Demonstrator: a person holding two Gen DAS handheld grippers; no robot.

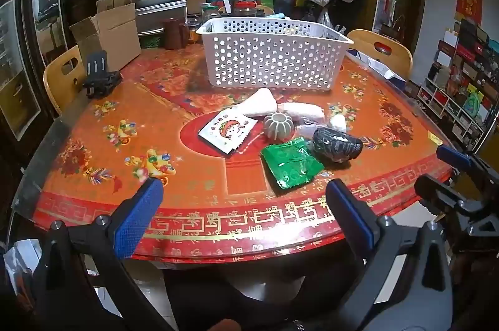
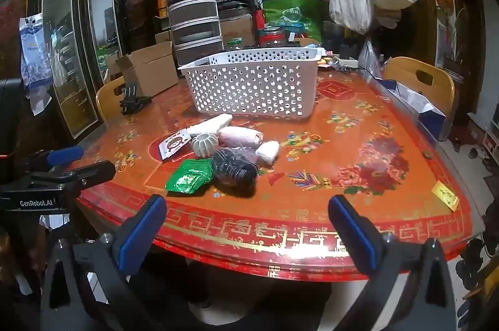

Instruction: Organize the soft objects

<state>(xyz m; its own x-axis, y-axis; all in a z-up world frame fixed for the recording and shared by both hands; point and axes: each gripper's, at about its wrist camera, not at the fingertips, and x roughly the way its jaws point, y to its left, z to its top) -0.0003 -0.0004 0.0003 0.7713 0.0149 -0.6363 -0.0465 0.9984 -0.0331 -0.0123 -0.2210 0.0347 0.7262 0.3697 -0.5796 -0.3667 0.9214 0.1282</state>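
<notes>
Blue-padded fingers of the left gripper (image 1: 244, 206) stand wide apart with nothing between them, hovering at the near edge of the red patterned table (image 1: 103, 162); the right gripper (image 2: 246, 222) is spread just as wide and holds nothing, over the same near edge. Beyond them, mid-table, the soft things lie in a loose cluster: a green packet (image 1: 291, 164) nearest, a black mesh bundle (image 1: 336, 145) touching it on the right, a grey ribbed ball (image 1: 278, 125), a cartoon-printed sachet (image 1: 229, 131) to the left, and white rolls (image 1: 260, 103) farther back. Behind the cluster stands a white perforated basket (image 1: 271, 63).
</notes>
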